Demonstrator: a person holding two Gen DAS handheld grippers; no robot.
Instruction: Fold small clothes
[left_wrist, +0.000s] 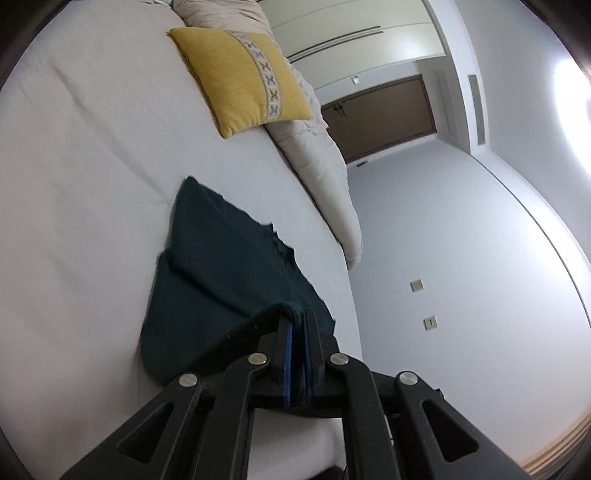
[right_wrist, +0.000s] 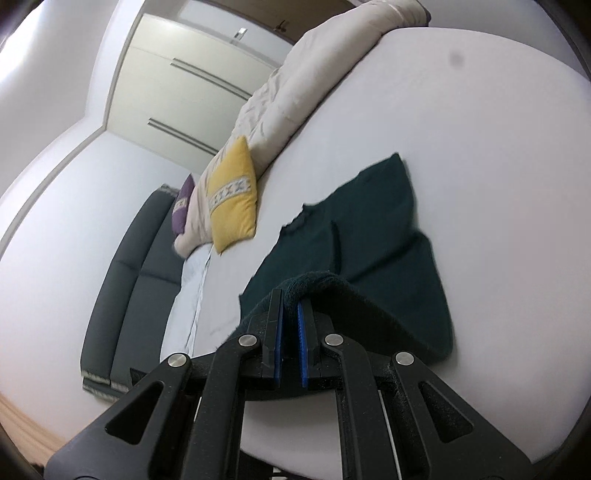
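**Both tongs clamped on 1 dark green garment, on the bed**

No readable writing, brand or label in either view.

Count: 1 dark green garment (left_wrist: 221, 266), 1 yellow cushion (left_wrist: 240, 77) with a patterned band of small x-shapes, 1 purple cushion (right_wrist: 183, 206) (right wrist view only), 1 beige duvet (left_wrist: 317, 162) bunched along the far side of the bed, 2 tongs.

Left tongs (left_wrist: 298, 321): jaws pinched closed on a rolled edge of the garment, blue pads almost together, fabric caught at the tips. Right tongs (right_wrist: 290, 299): same, closed on a thick fold of the garment that curls up over the tips.

Garment lies on the white bed sheet (left_wrist: 74, 184), far part flat, near edge lifted up to both tongs. Neck opening is visible on the flat part. Yellow cushion sits well apart from it, leaning on the duvet.

Background: dark grey headboard (right_wrist: 125, 280), 2 wall plates (left_wrist: 416, 285), wardrobe doors (right_wrist: 177, 92) with long bar handles.
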